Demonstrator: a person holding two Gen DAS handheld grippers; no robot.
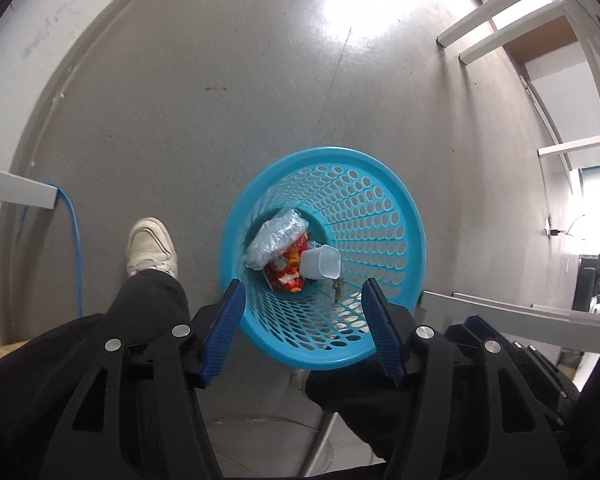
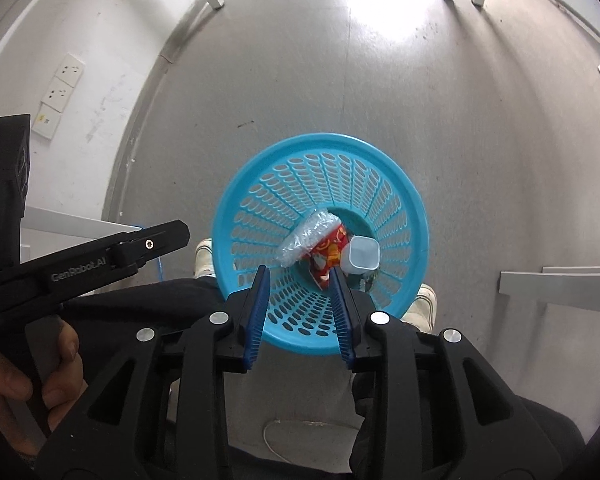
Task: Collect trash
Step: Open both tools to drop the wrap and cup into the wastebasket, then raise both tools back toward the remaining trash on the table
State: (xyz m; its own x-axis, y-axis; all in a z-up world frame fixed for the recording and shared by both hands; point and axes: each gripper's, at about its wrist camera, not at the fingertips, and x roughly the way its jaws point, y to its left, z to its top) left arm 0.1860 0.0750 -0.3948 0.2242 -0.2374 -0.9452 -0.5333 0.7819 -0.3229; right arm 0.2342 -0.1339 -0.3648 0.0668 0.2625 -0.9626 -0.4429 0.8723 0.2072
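Three trash items in upright blue basket (image 1: 384, 200); cup (image 1: 321, 264) tipped sideways.

The only legible text is "GenRobot.AI", in raised grey letters along the black body of the left gripper (image 2: 100, 258), seen in the right wrist view; the red wrapper (image 2: 328, 256) shows print too small to read

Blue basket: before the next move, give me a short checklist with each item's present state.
1. Blue basket upright on the floor: ok.
2. Crumpled clear plastic, red wrapper and clear cup lie inside: ok.
3. Left gripper open, nothing between the pads: ok.
4. Right gripper open, empty: ok.
5. Both grippers clear of the basket rim: cannot tell.
6. More trash left on the floor: cannot tell.
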